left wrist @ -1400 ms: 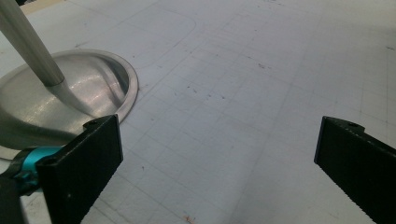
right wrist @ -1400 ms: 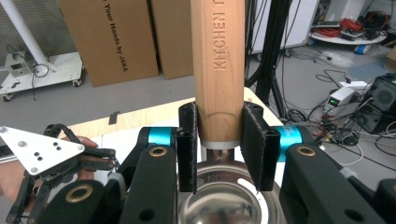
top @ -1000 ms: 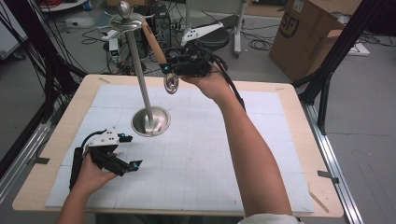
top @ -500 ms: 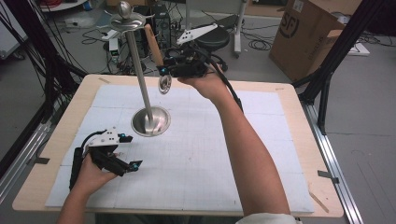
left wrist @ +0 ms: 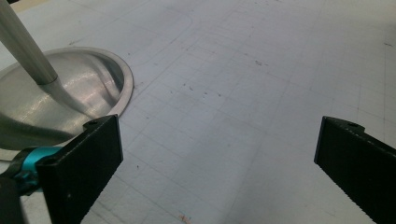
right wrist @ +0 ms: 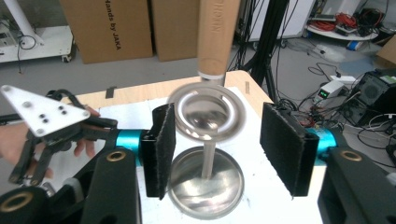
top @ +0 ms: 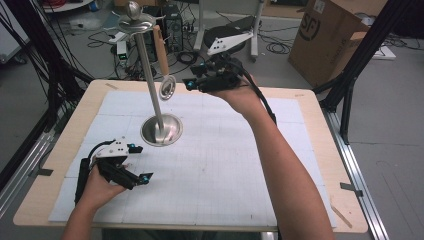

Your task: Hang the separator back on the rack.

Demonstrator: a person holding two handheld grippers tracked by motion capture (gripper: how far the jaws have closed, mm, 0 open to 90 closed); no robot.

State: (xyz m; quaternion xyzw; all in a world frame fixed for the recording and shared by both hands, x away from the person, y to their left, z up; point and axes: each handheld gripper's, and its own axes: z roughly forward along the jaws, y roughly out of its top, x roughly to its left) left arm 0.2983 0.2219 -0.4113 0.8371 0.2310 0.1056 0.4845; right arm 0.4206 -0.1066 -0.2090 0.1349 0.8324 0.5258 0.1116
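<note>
Item: wooden-handled ladle [top: 163, 60], hung from the top disc of a steel utensil stand [top: 161, 129].
Where it hung: straight ahead of my right claw [top: 189, 83], its round bowl [right wrist: 208, 112] level with my pads and framed between them in the right gripper view, though a little beyond them, with air on both sides.
Long axis: near vertical, wooden handle [right wrist: 216, 35] up, bowl down, beside the stand's pole; the bowl's open face was turned toward my right claw.
Right claw state: apart, pressing on nothing; the jaws had just been opening and the ladle hung free of them.
Left claw [top: 141, 162]: apart and idle, low over the white mat [top: 225, 165], with the stand's base [left wrist: 70, 100] just beyond its left pad.
Nearer hand: the right, by a wide margin; the left sat well below and apart from the ladle.
Judgement: I took the ladle as hung; the next move looked like drawing my right claw straight back from the bowl, without brushing it and setting it swinging.
</note>
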